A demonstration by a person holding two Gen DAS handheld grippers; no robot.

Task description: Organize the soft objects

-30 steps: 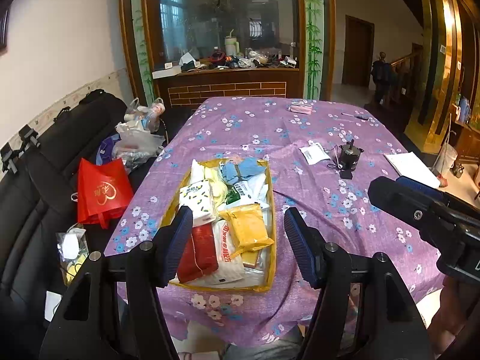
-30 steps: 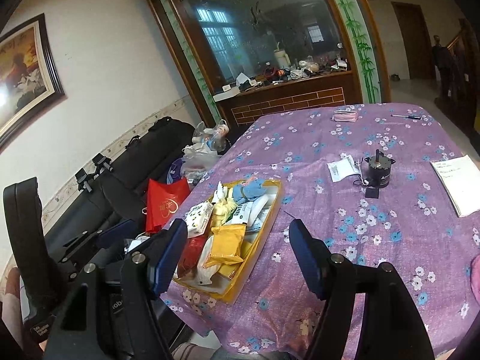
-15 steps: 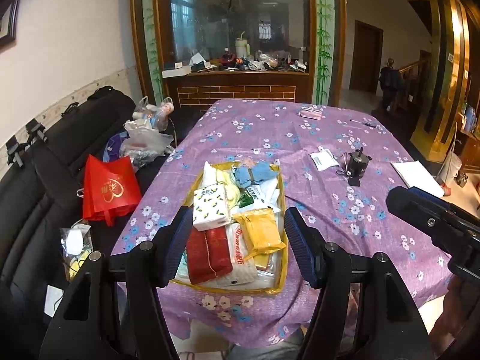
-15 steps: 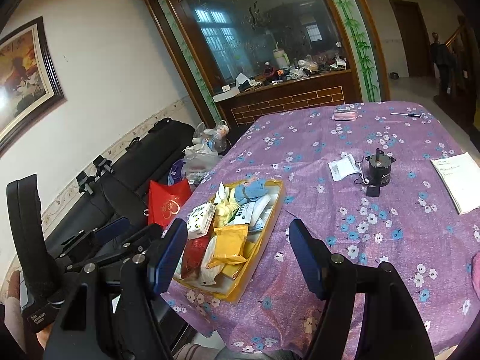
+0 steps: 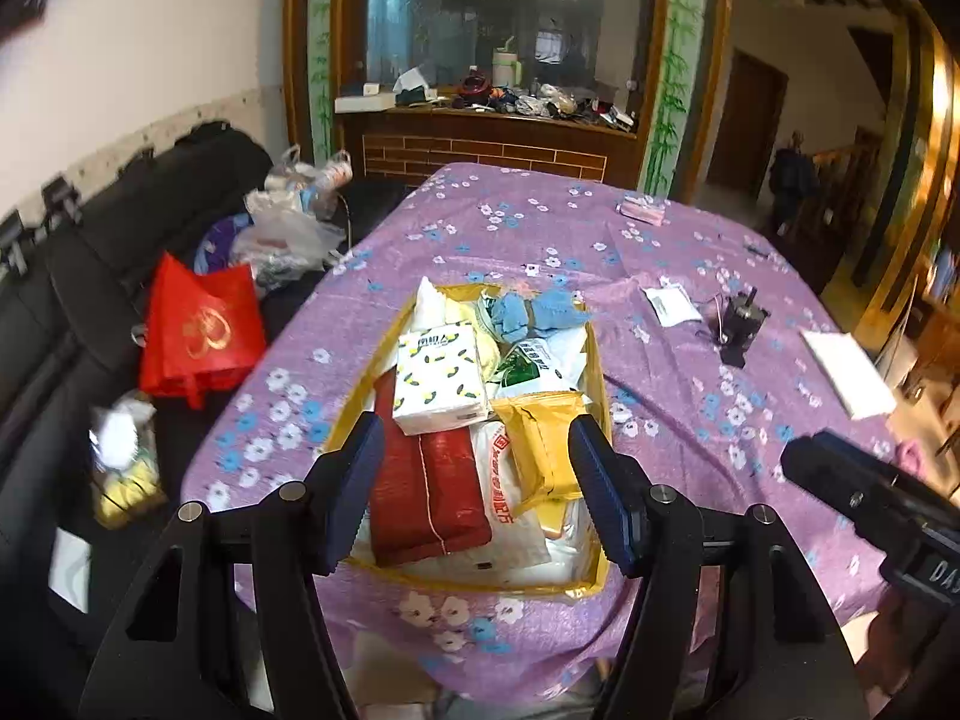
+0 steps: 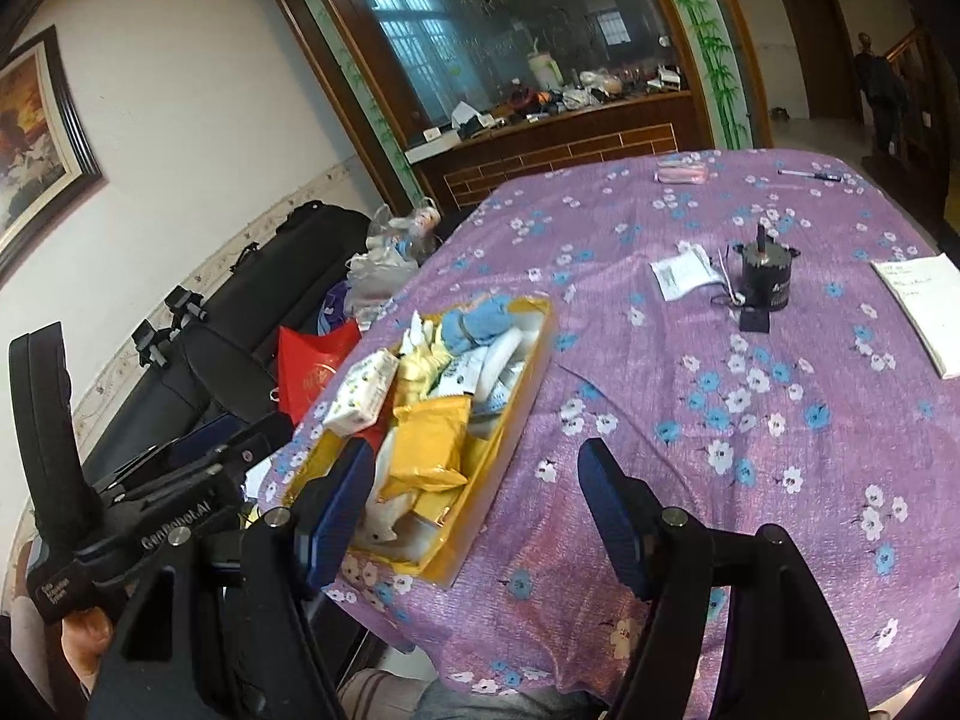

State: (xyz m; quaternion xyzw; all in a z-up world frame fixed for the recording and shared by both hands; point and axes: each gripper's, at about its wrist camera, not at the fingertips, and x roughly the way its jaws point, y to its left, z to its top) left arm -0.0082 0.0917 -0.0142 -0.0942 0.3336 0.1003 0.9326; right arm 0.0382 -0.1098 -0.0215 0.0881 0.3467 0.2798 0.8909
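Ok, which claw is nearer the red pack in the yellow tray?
Left. The left claw is open, framing the red pack from above the tray's near end. The right claw is open too, off to the tray's right over the tablecloth.

Both claws (image 5: 474,492) (image 6: 480,516) lower — tray (image 5: 591,360) nearer
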